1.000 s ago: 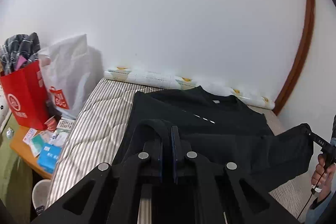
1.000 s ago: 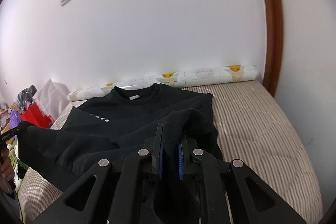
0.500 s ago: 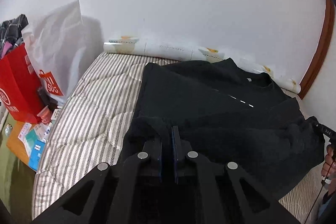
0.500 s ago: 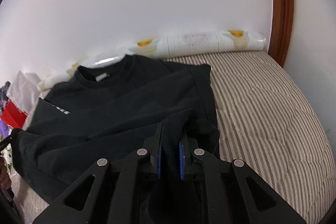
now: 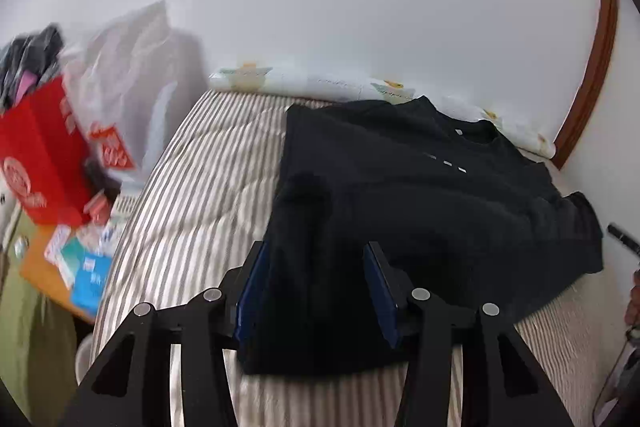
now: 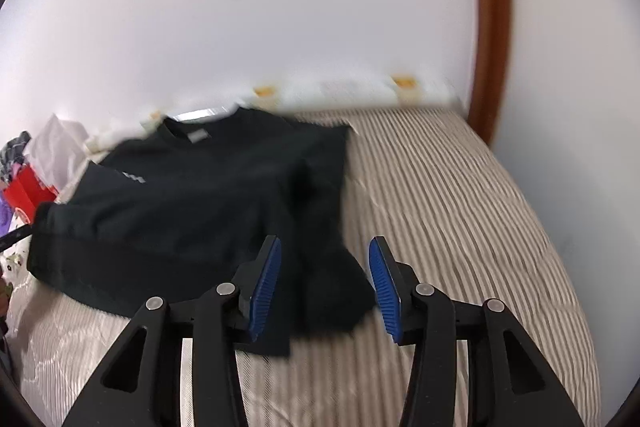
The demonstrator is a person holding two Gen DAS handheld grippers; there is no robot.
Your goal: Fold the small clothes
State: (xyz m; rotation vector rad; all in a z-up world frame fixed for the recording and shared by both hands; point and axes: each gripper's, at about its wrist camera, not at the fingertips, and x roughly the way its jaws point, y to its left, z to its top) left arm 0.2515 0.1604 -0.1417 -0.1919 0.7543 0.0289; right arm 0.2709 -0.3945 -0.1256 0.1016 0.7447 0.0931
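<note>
Now both the left gripper and right gripper gape apart over the black shirt.

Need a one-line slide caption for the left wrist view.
Open left hand-held gripper over black sweatshirt on striped bed.

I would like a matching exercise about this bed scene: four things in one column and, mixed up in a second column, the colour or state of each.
Things:
1. shirt
2. left gripper
3. box
4. bed

Colour or state:
A. red, beside the bed on the left
B. black, lying on the bed
C. striped, beige and white
D. open, fingers on either side of the shirt's edge

Pairs: 1-B, 2-D, 3-A, 4-C
</note>
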